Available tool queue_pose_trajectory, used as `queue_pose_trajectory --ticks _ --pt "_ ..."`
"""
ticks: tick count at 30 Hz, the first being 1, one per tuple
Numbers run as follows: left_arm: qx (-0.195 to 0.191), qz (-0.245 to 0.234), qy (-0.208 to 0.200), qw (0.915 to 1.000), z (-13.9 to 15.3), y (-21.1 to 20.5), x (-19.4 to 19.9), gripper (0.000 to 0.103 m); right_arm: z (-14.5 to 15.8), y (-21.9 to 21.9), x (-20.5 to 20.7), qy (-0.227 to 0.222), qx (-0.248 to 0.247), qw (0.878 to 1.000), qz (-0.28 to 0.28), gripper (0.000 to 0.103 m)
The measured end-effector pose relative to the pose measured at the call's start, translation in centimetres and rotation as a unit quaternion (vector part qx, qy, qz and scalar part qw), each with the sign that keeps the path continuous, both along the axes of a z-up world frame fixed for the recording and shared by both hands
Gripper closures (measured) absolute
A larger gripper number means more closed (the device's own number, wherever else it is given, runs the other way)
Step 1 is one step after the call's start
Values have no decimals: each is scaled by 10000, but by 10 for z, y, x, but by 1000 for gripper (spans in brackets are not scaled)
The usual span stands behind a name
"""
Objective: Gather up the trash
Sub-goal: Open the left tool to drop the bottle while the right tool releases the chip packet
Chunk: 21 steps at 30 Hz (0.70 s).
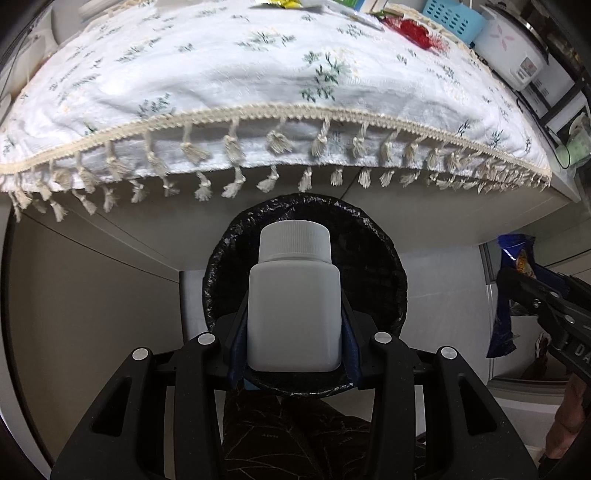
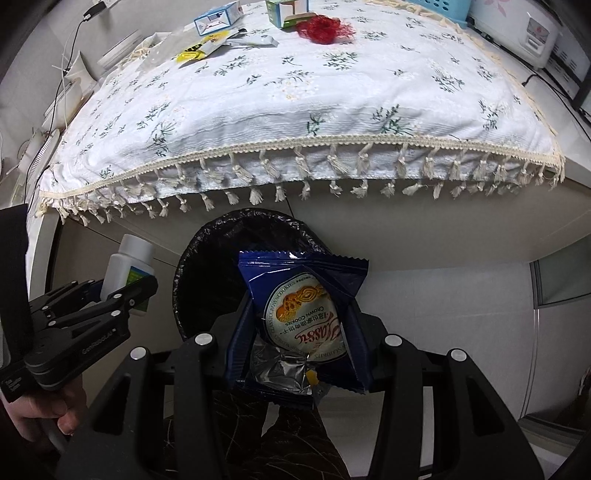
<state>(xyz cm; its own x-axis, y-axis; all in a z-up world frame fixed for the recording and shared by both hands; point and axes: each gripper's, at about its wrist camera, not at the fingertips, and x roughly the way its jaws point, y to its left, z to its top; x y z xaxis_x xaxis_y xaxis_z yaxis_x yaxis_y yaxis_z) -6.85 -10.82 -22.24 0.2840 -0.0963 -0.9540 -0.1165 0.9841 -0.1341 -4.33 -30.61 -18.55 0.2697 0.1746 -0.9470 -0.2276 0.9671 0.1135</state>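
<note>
Left wrist view. The left gripper [image 1: 293,325] pinches a white, square-shouldered plastic bottle with a ribbed screw cap [image 1: 293,295] between its blue-padded fingers [image 1: 350,339]. The bottle stands upright in the grip, with no label showing on this face. It sits above the round bin lined with a crinkled black plastic bag [image 1: 388,266], which stands on the floor just near of the table. The bottle and gripper hide most of the bin's mouth, so its contents cannot be made out. The table carries a white floral tablecloth with a cream tasselled fringe [image 1: 258,74]; the litter on its far edge is cut off by the frame. At the right edge, the right gripper [image 1: 532,291] shows only in part, with a dark blue wrapper [image 1: 504,314] hanging from it.

Right wrist view. The right gripper [image 2: 301,325] is clamped on a dark blue foil cookie wrapper with a round white label [image 2: 303,306]. The wrapper is torn open, its silver lining showing at the near end, and its print reads upside down. It hangs over the black-lined bin [image 2: 199,266], hiding the bin's right half. At left, the left gripper [image 2: 125,291] holds the white bottle [image 2: 125,266]; here a green and blue label shows, too small to read. A hand [image 2: 48,410] grips that tool, partly out of frame. On the far tablecloth [image 2: 295,92] lie small cartons [image 2: 218,16], a yellow packet [image 2: 195,50] and a red mesh clump [image 2: 321,27].
</note>
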Motion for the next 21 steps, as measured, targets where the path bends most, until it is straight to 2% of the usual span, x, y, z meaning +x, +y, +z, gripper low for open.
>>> queue_pose_trajectory --ticks 6,17,21 --pt "24 -239 102 9997 -13 -16 10 63 0 -9 0 27 -1 9999 -131 59" --pt "-14 -680 88 9976 -17 -43 23 62 -1 -14 3 74 -18 9996 -264 59" --pt "14 -666 -112 9977 -7 -37 21 49 0 -9 6 65 -18 9997 -227 59"
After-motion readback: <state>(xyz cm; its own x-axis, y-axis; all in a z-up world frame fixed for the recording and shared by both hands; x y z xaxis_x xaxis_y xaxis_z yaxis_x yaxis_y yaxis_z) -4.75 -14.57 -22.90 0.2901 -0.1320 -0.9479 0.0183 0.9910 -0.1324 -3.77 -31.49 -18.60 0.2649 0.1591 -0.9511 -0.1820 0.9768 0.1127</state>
